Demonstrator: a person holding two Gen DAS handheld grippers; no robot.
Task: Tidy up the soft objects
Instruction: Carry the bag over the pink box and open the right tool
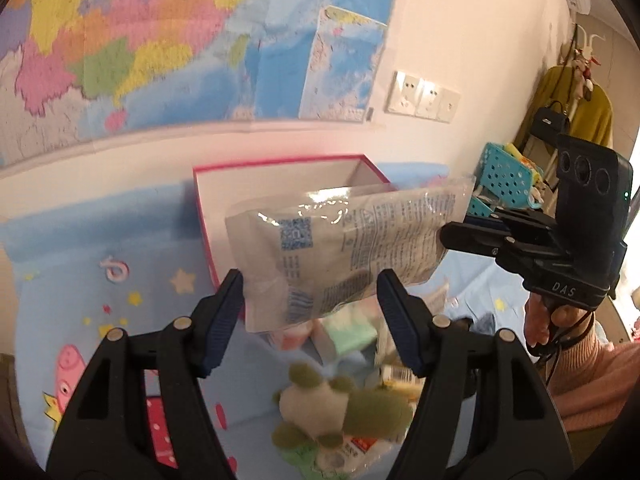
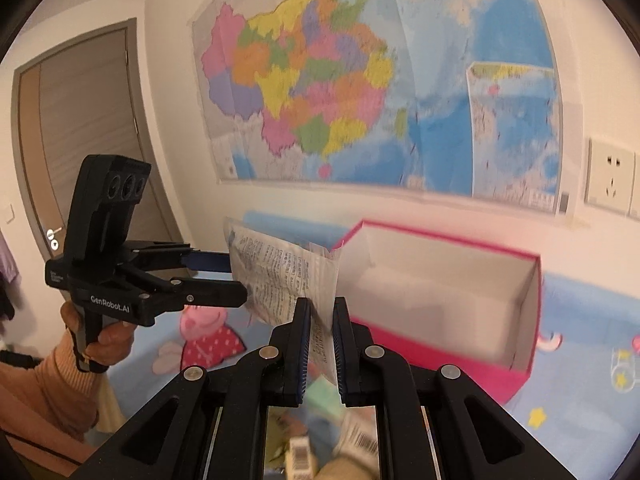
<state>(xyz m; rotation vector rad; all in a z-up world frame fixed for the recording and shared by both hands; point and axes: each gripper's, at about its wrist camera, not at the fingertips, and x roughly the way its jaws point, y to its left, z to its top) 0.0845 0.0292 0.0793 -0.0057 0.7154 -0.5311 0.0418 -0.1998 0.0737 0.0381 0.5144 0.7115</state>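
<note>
A clear plastic packet (image 1: 340, 240) with blue print hangs in the air in front of an open pink box (image 1: 280, 164) with a white inside. My left gripper (image 1: 310, 284) holds the packet's near end, one pad against each side. At the packet's right edge, my right gripper (image 1: 444, 236) is pinched shut. In the right wrist view the packet (image 2: 280, 276) runs edge-on between the right gripper's (image 2: 322, 312) closed fingers. The left gripper (image 2: 236, 280) clamps its far end, and the pink box (image 2: 440, 364) stands just behind.
A green and white plush toy (image 1: 340, 408) and several small packets (image 1: 348, 336) lie on the blue cartoon bedsheet (image 1: 68, 364) below. A blue perforated basket (image 1: 504, 176) sits at the back right. A map (image 2: 360, 80) covers the wall, with a door (image 2: 80, 140) at left.
</note>
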